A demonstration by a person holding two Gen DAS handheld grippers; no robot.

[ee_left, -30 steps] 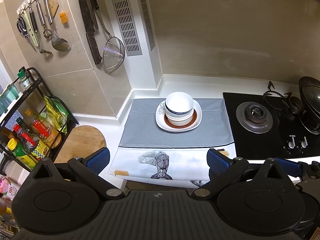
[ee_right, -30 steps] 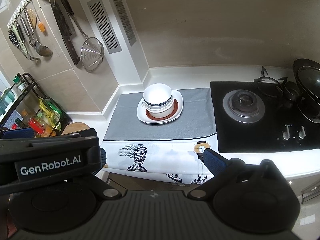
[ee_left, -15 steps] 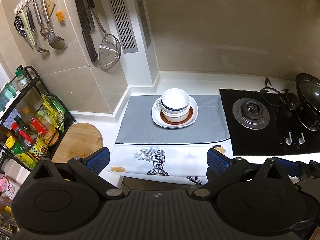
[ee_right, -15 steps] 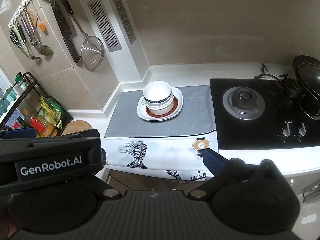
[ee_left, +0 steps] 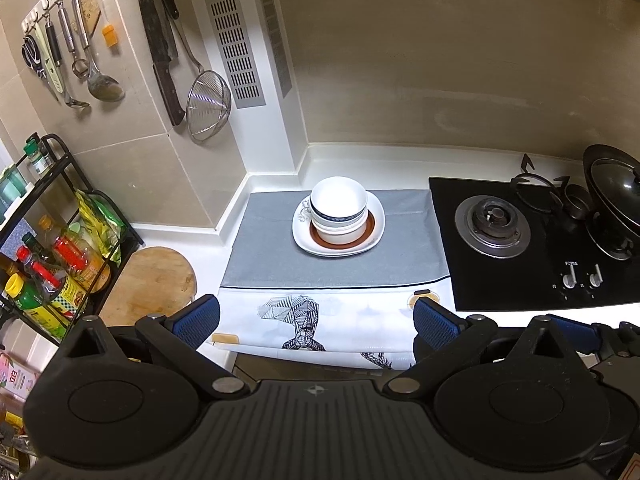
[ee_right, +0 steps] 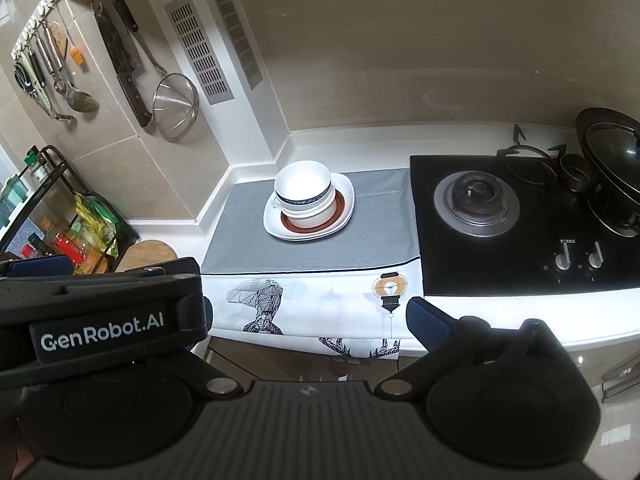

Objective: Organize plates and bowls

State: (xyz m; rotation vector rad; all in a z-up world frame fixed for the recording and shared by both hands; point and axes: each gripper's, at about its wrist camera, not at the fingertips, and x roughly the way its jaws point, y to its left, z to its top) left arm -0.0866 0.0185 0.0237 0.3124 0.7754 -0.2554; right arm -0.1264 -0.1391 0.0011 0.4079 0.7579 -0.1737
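Stack: bowls (ee_left: 339, 210) sit nested on plates (ee_left: 338, 236), centre of the left wrist view, on the grey mat (ee_left: 280, 248); in the right wrist view the same pile is just left of centre, bowls (ee_right: 304, 192) over plates (ee_right: 310, 222).
Make-up: a white bowl with a dark band on top, at least one more bowl under it, a brown-rimmed plate beneath, a white plate at the bottom.
Progress: judged from this, the stacking looks done or close to it; no loose plate or bowl shows anywhere else on the worktop (ee_left: 360, 160).
Left: perhaps only a check, or carrying the pile off; the pictures do not say which.
Left gripper (ee_left: 316, 316): jaws spread wide and hold nothing, low in frame, well apart from the pile.
Right gripper (ee_right: 308, 314): right finger shows clear of anything; the left one is largely hidden behind the other device's body (ee_right: 100, 312), but the jaws appear parted and bare.
Around: hob (ee_left: 540, 240) to the right of the mat, wok (ee_left: 612, 188) at the far right, cloth (ee_left: 320, 316) hanging over the front edge, board (ee_left: 152, 280) and rack (ee_left: 52, 240) at left, strainer (ee_left: 208, 104) and knife (ee_left: 164, 56) on the wall upper left.
In the way: nothing between the jaws and the pile; the hob edge lies near the plates' right side.
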